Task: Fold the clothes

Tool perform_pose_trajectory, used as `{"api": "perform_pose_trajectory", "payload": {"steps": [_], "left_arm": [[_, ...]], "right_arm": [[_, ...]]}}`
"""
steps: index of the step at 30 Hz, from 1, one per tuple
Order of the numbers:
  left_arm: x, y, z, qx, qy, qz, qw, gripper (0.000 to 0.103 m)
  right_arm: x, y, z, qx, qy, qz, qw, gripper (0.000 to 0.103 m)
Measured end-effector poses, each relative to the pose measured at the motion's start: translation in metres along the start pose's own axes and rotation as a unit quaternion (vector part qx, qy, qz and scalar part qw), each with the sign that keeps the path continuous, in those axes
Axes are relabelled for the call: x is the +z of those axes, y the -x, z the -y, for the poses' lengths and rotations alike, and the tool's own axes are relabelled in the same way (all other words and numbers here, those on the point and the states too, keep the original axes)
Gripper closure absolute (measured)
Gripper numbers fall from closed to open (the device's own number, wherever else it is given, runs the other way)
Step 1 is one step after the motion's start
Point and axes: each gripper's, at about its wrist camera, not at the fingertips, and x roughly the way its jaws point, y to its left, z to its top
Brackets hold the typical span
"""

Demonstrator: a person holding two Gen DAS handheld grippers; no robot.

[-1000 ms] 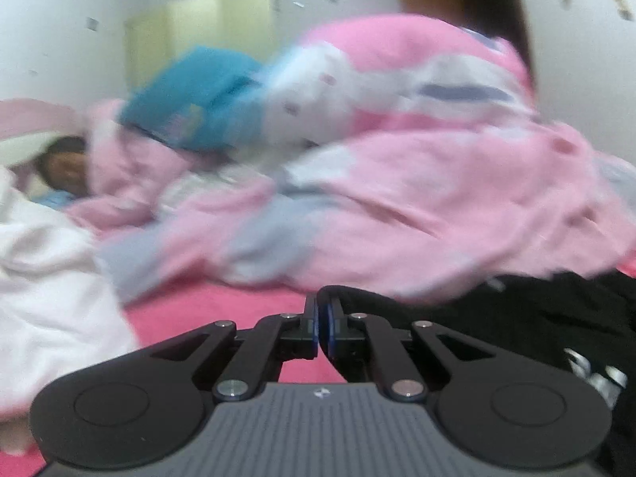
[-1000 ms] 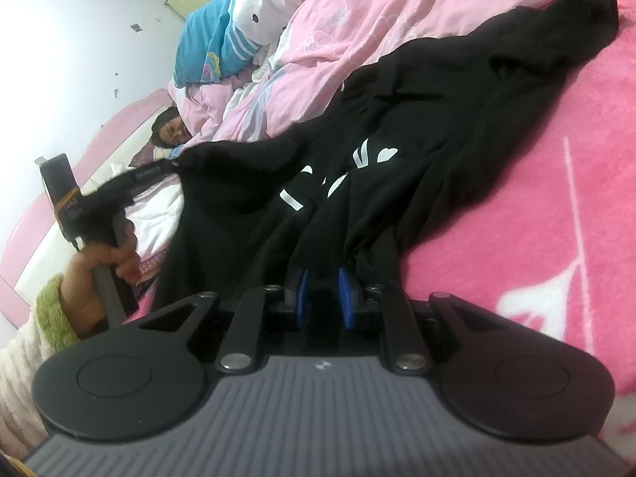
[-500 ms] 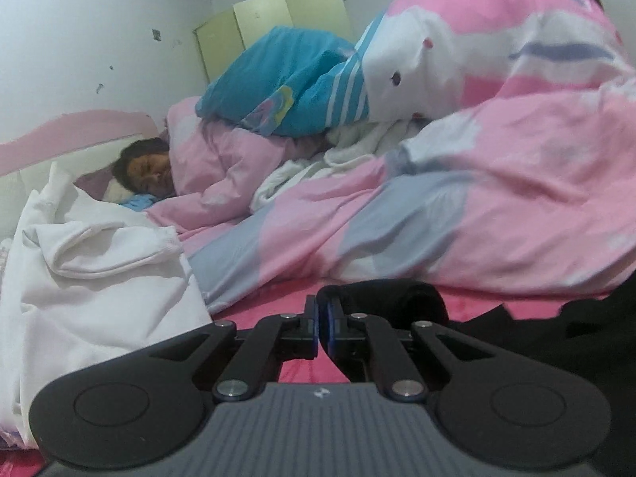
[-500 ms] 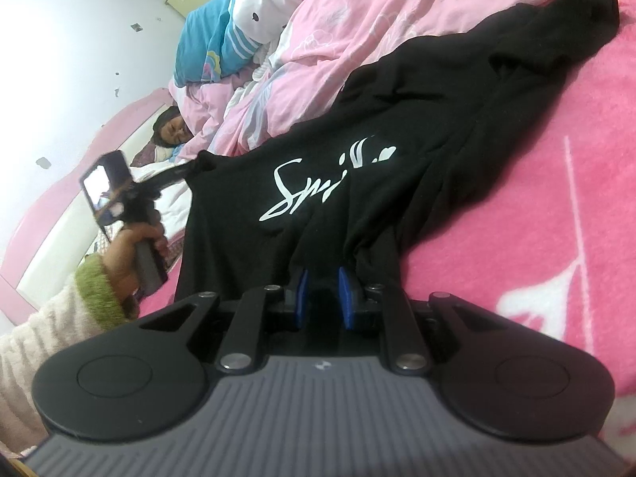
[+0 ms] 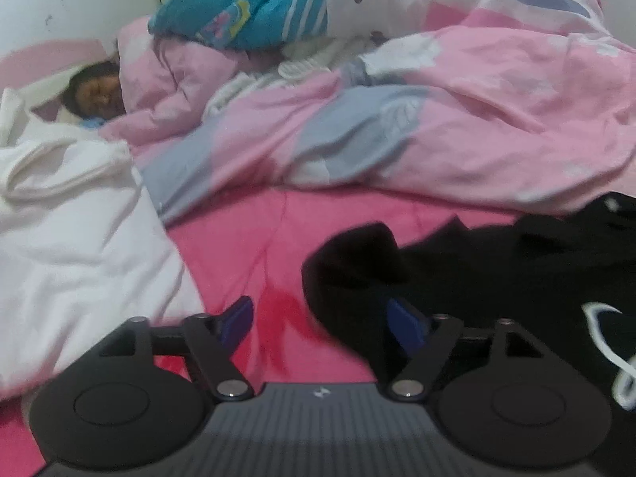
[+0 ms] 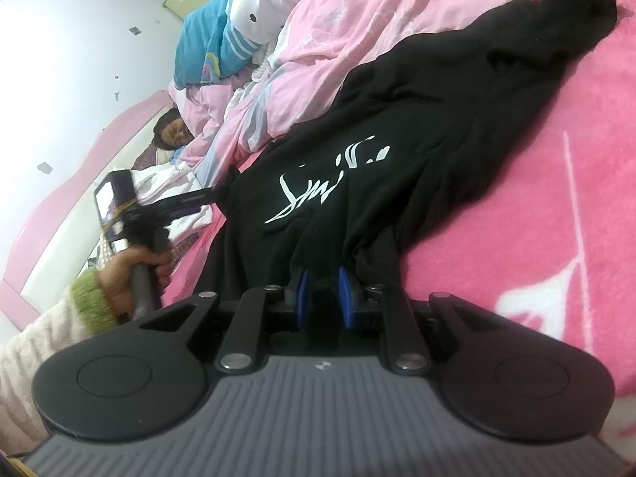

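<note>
Black shirt [image 6: 417, 127], soft, light and limp, sprawls on the bed [image 6: 536, 206]; right gripper [image 6: 322, 290] jaws clamp its near hem, left gripper [image 5: 318, 318] jaws gape beside a corner worth pinching.

Left hand-held gripper [image 5: 320, 324]: jaws spread wide, blue pads apart, nothing clamped between them. Right hand-held gripper [image 6: 322, 292]: jaws drawn close, pinching black fabric. Left hand [image 6: 133, 272] wrapped round its gripper's handle, cream sleeve with green cuff.
</note>
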Motion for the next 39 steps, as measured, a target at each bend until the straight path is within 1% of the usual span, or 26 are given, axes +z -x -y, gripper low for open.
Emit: {"api": "perform_pose_trajectory", "payload": {"steps": [3,7,10,13,15,18,21,23,24,26,28,30,34,36,39], "left_arm": [[-0.01,0.029,-0.008,-0.026,0.003,-0.011,0.9996,0.022],[-0.031,0.072,-0.015,-0.062,0.004,-0.019,0.9979,0.02],[-0.051,0.107,-0.02,-0.1,0.007,-0.031,0.9945,0.02],[-0.073,0.136,-0.025,-0.143,0.018,-0.037,0.9889,0.02],[-0.087,0.155,-0.028,-0.171,0.026,-0.041,0.9841,0.019],[-0.109,0.184,-0.033,-0.213,0.037,-0.047,0.9752,0.019],[-0.125,0.2,-0.025,-0.259,0.017,-0.048,0.9645,0.019],[-0.135,0.205,-0.016,-0.288,0.003,-0.049,0.9565,0.019],[-0.139,0.207,-0.011,-0.302,-0.003,-0.049,0.9521,0.019],[-0.147,0.209,-0.001,-0.322,-0.018,-0.051,0.945,0.019],[-0.156,0.209,0.011,-0.335,-0.039,-0.058,0.9395,0.019],[-0.166,0.208,0.023,-0.338,-0.066,-0.06,0.9368,0.019],[-0.178,0.206,0.039,-0.334,-0.101,-0.061,0.9353,0.02],[-0.182,0.208,0.044,-0.328,-0.116,-0.056,0.9359,0.02],[-0.186,0.209,0.048,-0.315,-0.135,-0.048,0.9384,0.024]], "right_arm": [[0.0,0.002,0.002,0.006,-0.007,0.0,1.0,0.088],[0.001,0.004,0.004,0.013,-0.017,-0.001,1.0,0.088],[0.001,0.006,0.005,0.019,-0.025,-0.002,1.0,0.086],[0.001,0.008,0.007,0.024,-0.032,-0.002,0.999,0.084],[-0.001,0.017,0.007,0.035,-0.045,0.002,0.998,0.076],[-0.005,0.039,0.007,0.044,-0.075,0.023,0.996,0.069],[-0.015,0.067,0.005,0.043,-0.113,0.057,0.991,0.068],[-0.028,0.087,0.002,0.039,-0.133,0.074,0.988,0.067],[-0.036,0.098,0.0,0.035,-0.143,0.08,0.986,0.065],[-0.052,0.116,-0.006,0.012,-0.148,0.087,0.985,0.064],[-0.068,0.127,-0.016,-0.017,-0.146,0.084,0.986,0.063],[-0.083,0.129,-0.026,-0.042,-0.137,0.071,0.987,0.063],[-0.102,0.114,-0.043,-0.084,-0.103,0.05,0.99,0.063],[-0.104,0.106,-0.048,-0.108,-0.086,0.053,0.989,0.065],[-0.1,0.105,-0.049,-0.117,-0.083,0.071,0.987,0.064]]}}
